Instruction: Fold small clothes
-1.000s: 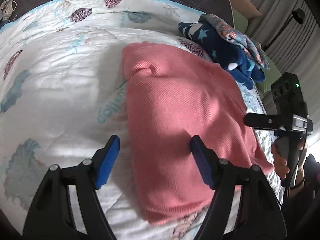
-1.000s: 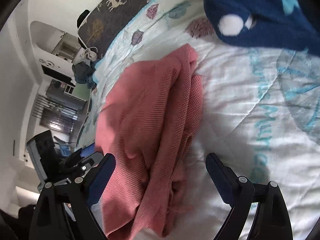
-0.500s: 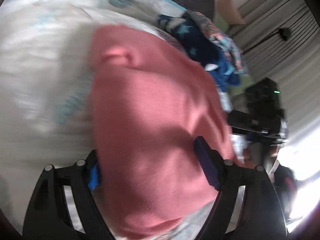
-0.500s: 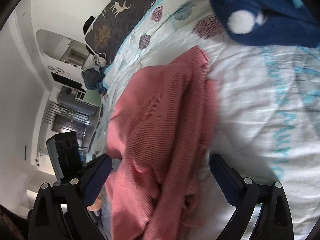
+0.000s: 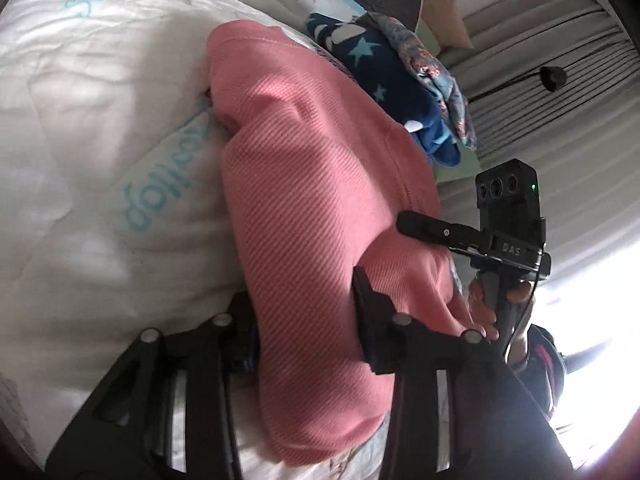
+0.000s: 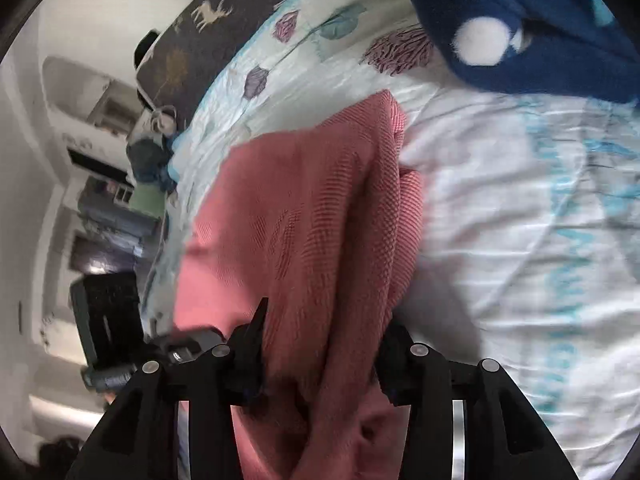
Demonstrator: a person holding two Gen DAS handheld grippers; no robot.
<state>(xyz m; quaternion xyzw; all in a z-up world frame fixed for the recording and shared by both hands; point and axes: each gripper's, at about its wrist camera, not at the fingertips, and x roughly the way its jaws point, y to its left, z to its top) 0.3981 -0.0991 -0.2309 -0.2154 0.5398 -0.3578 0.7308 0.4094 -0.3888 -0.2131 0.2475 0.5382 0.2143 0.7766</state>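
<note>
Left gripper (image 5: 306, 318): jaws narrowed onto the near edge of the pink garment (image 5: 316, 208), fabric pinched between them. Right gripper (image 6: 320, 354): likewise clamped on the garment's bunched edge. Garment lies on the white quilt (image 5: 88, 128); navy star-print clothes (image 5: 384, 76) lie just beyond it.

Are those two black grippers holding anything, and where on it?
Both grip the pink knit garment at its near edge: the left gripper at one end, the right gripper at the other.
</note>
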